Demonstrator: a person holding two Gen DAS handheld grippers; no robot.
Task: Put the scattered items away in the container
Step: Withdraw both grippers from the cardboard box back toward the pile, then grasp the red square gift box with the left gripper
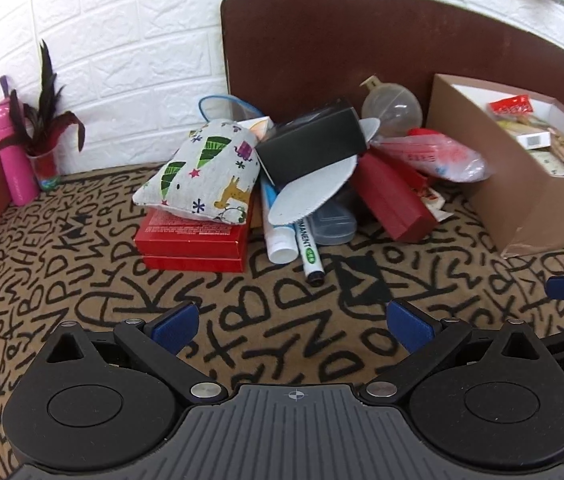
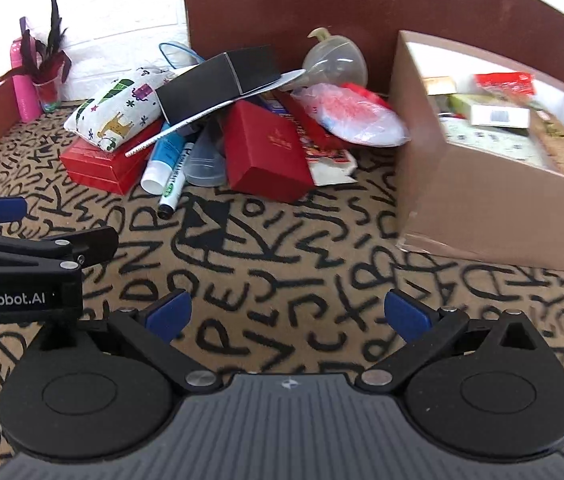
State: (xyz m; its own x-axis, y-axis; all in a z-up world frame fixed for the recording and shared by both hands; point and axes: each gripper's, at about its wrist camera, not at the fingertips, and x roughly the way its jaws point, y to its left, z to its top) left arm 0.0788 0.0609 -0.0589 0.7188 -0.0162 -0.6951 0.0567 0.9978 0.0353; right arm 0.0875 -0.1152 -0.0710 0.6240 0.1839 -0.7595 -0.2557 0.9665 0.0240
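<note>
— Scattered items: both empty, left hand-held gripper [image 1: 291,320] and right hand-held gripper [image 2: 287,314], jaws apart, hovering over patterned table [image 1: 122,288].

— Ahead, heap unsorted: printed fabric pouch [image 1: 202,172], red rectangular boxes [image 1: 192,242], black carton [image 1: 311,144], marker pen [image 1: 309,254]. Brown cardboard container [image 2: 477,192] at right, partly filled. Most left.

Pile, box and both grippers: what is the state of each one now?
left gripper: open, empty.
right gripper: open, empty.
cardboard box: open, already holding items.
black box: tilted on top of the pile.
marker: lying flat, capped.
pouch: resting on the flat red box.
</note>
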